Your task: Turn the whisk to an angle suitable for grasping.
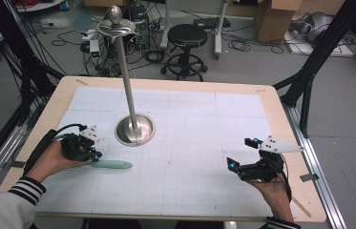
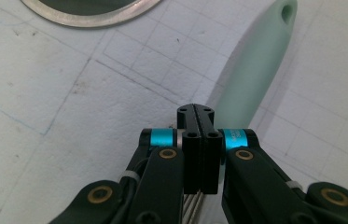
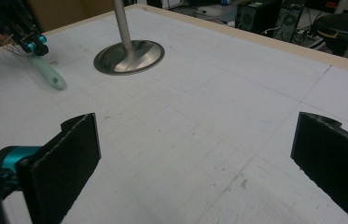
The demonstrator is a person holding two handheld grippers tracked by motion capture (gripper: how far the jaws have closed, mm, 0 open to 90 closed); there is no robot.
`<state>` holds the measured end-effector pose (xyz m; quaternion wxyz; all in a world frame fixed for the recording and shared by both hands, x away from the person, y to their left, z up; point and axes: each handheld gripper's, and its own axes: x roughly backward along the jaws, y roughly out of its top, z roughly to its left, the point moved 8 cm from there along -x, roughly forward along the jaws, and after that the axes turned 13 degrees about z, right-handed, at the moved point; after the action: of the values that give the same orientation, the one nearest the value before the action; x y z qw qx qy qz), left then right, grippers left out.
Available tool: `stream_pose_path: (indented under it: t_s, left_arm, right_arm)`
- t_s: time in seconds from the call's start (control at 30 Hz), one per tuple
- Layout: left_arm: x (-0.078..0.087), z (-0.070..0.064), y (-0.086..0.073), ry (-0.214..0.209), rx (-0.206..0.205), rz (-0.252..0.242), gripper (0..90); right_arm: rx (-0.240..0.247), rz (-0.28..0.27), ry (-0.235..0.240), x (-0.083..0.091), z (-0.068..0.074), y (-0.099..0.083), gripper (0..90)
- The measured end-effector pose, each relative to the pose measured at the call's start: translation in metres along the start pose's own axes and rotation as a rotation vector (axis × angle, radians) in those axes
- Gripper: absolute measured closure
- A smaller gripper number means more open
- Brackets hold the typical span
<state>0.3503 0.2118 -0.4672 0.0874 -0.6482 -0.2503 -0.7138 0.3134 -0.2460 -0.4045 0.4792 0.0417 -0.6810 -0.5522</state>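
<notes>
A whisk with a mint-green handle (image 1: 113,165) lies on the white gridded mat, left of centre. My left gripper (image 1: 92,155) holds its wire end, and the handle points away to the right. In the left gripper view the jaws (image 2: 195,112) are pressed together, thin wires show beneath them, and the handle (image 2: 255,79) stretches ahead. A metal stand (image 1: 135,130) with a round base and a tall pole rises just beyond the whisk. My right gripper (image 1: 240,152) rests at the right of the table, open, with nothing between its jaws (image 3: 195,158).
The wooden table (image 1: 280,124) carries a white grid mat. The right gripper view takes in the stand's base (image 3: 129,56), the whisk handle (image 3: 48,74) and the left gripper (image 3: 29,42) farther off. A black stool (image 1: 186,36), cables and cardboard boxes are on the floor behind.
</notes>
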Motion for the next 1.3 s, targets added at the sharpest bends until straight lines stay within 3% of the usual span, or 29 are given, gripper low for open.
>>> stream_pose_path:
  t_s: [0.2, 0.4, 0.57, 0.9, 0.97, 1.07, 1.2, 1.3]
  left_arm:
    - [0.003, 0.003, 0.002, -0.003, 0.021, -0.056, 89.7]
    - [0.009, 0.006, 0.005, 0.013, 0.008, -0.084, 89.7]
    - [0.014, 0.002, 0.009, -0.004, -0.015, -0.113, 88.2]
    - [0.025, 0.001, 0.016, -0.02, -0.026, -0.166, 74.5]
    - [0.026, 0.0, 0.017, -0.026, -0.047, -0.168, 71.1]
    - [0.024, 0.0, 0.02, -0.025, -0.065, -0.175, 62.1]
    - [0.017, 0.004, 0.022, -0.018, -0.064, -0.161, 63.5]
    - [0.014, 0.006, 0.025, -0.005, -0.086, -0.16, 54.3]
  right_arm:
    - [0.001, -0.004, 0.002, -0.001, 0.0, 0.001, 0.3]
    - [0.006, -0.009, 0.008, 0.0, 0.0, 0.003, 0.3]
    - [-0.002, -0.023, 0.007, 0.003, -0.001, 0.004, 0.3]
    - [-0.007, -0.027, 0.002, 0.006, -0.003, 0.006, 0.3]
    - [-0.011, -0.026, 0.001, 0.006, -0.003, 0.005, 0.3]
    - [-0.011, -0.025, -0.001, 0.006, -0.004, 0.004, 0.3]
    - [-0.009, -0.023, -0.001, 0.005, -0.004, 0.004, 0.3]
    - [-0.009, -0.019, 0.001, 0.003, -0.004, 0.004, 0.3]
